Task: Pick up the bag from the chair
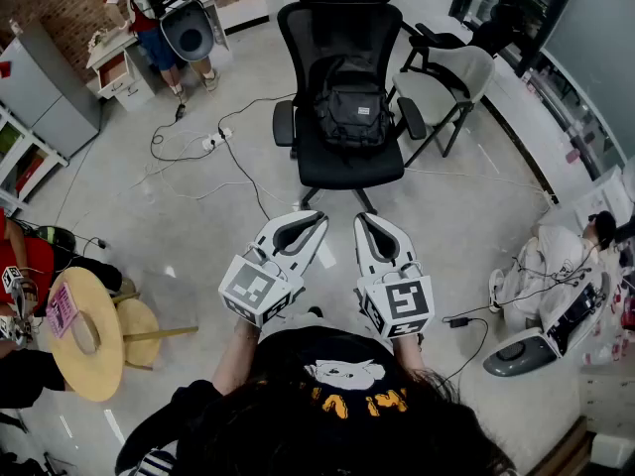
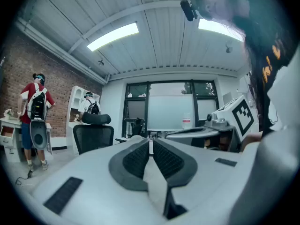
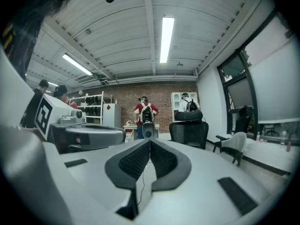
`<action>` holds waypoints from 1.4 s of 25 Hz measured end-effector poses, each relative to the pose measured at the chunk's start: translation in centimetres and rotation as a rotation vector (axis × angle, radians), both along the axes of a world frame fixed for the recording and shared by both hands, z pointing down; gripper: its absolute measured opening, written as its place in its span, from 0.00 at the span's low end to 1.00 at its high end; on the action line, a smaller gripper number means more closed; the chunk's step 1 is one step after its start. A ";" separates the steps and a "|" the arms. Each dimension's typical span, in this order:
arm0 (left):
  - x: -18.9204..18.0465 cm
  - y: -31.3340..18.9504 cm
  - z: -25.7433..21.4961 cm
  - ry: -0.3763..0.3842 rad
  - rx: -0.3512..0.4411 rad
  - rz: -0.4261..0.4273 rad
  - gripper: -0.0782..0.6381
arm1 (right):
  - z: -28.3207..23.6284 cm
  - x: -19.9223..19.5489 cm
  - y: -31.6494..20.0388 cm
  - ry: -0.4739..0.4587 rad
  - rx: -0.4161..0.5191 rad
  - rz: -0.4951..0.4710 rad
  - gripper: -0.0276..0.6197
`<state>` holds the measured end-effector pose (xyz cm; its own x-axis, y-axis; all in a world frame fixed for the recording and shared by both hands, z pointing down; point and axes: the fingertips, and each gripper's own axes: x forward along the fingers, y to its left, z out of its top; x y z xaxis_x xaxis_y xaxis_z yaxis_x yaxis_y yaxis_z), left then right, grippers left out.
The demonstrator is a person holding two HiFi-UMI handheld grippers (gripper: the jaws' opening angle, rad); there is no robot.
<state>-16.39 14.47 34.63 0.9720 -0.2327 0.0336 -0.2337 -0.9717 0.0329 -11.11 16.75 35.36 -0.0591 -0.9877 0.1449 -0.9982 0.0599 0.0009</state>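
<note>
A black backpack (image 1: 351,104) stands upright on the seat of a black office chair (image 1: 347,167), leaning on the backrest, in the head view's upper middle. My left gripper (image 1: 316,216) and right gripper (image 1: 363,220) are held side by side in front of the person's chest, a short way before the chair's base, tips pointing at it. Both are shut with nothing between the pads. In the left gripper view the chair's headrest (image 2: 96,119) shows at the left beyond the shut left gripper (image 2: 151,139). The right gripper view has the chair (image 3: 189,131) right of the shut right gripper (image 3: 150,140).
A grey chair (image 1: 448,82) stands right of the black one. Cables and a power strip (image 1: 215,142) lie on the floor to the left. A person in red (image 1: 149,8) stands at a white desk at the back. A round wooden stool (image 1: 84,330) is at my left, bags and a device (image 1: 546,330) at my right.
</note>
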 end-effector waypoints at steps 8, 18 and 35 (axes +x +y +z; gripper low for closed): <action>-0.2 0.5 0.5 -0.028 -0.006 0.009 0.15 | -0.2 0.2 0.2 -0.030 0.020 0.021 0.05; -2.0 -0.6 1.6 -0.029 -0.012 0.012 0.15 | 1.1 -1.5 -1.1 -0.014 0.015 0.012 0.05; -0.2 -6.7 4.4 -0.041 -0.056 -0.094 0.15 | 4.0 -0.1 -8.2 -0.008 -0.032 -0.112 0.05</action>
